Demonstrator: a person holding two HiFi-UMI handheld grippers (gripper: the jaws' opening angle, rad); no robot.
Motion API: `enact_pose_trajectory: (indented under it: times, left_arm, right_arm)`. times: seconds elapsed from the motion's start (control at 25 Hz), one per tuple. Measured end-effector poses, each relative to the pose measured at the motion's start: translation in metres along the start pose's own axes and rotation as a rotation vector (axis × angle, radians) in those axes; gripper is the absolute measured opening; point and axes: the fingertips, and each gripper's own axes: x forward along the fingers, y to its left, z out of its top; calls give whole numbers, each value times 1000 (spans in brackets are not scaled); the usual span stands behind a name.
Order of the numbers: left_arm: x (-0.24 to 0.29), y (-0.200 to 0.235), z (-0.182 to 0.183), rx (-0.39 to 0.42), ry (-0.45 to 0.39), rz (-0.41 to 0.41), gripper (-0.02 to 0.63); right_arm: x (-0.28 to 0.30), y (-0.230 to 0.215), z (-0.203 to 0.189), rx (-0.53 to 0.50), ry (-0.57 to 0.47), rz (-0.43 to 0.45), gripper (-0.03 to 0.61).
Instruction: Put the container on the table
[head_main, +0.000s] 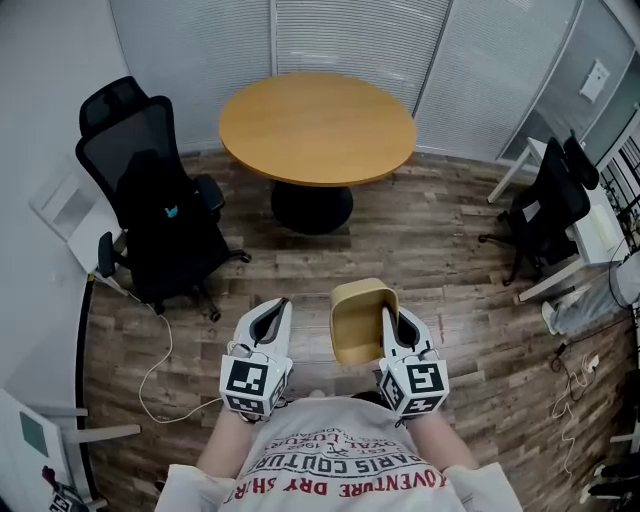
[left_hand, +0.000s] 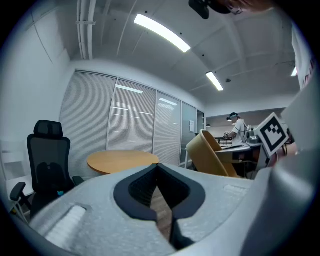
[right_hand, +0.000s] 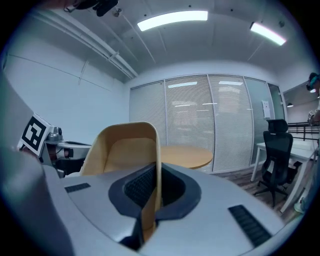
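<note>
A tan, open-topped container hangs in the air above the wood floor, in front of the person's chest. My right gripper is shut on its right wall; in the right gripper view the thin wall runs up between the dark pads. My left gripper is level with it on the left, apart from the container, shut with nothing in it. From the left gripper view the container tilts at the right. The round wooden table stands bare some way ahead, also seen behind the container as the table.
A black office chair stands left of the table. Another black chair sits at a white desk on the right. A white cable trails across the floor at the left. A person sits far off at a desk.
</note>
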Motion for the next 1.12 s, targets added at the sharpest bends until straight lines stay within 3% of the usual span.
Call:
enact_pose_trajectory:
  times: [0.6, 1.12]
  left_arm:
    - [55, 22, -17, -48, 67, 70, -2]
    - [205, 22, 21, -48, 43, 212, -2]
  right_arm:
    - [59, -36, -1, 38, 32, 51, 10]
    - [189, -154, 42, 23, 15, 207, 9]
